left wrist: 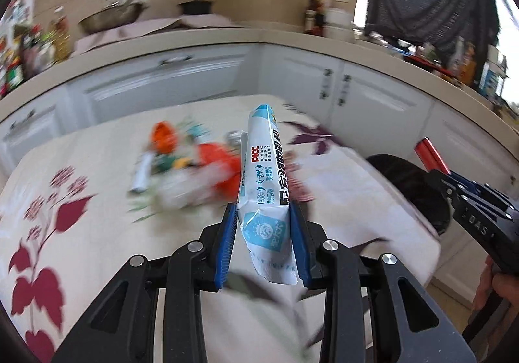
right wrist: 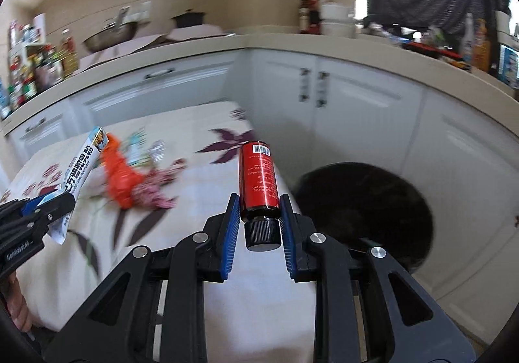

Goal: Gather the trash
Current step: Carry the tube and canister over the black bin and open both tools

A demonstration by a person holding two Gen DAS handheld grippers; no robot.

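Observation:
My left gripper (left wrist: 262, 217) is shut on a white and blue snack wrapper (left wrist: 262, 175) and holds it above the table with the floral cloth (left wrist: 81, 217). My right gripper (right wrist: 259, 204) is shut on a red bottle (right wrist: 258, 178) with a black cap, held above the table's right edge. The wrapper (right wrist: 81, 168) and the left gripper (right wrist: 39, 210) show at the left of the right wrist view. The bottle's end (left wrist: 431, 154) and the right gripper show at the right of the left wrist view. A blurred pile of trash with orange wrappers (left wrist: 194, 168) lies on the table; it also shows in the right wrist view (right wrist: 121, 175).
A round black bin (right wrist: 366, 214) stands on the floor right of the table; it also shows in the left wrist view (left wrist: 408, 188). White cabinets (right wrist: 324, 103) and a counter with pots and bottles run behind.

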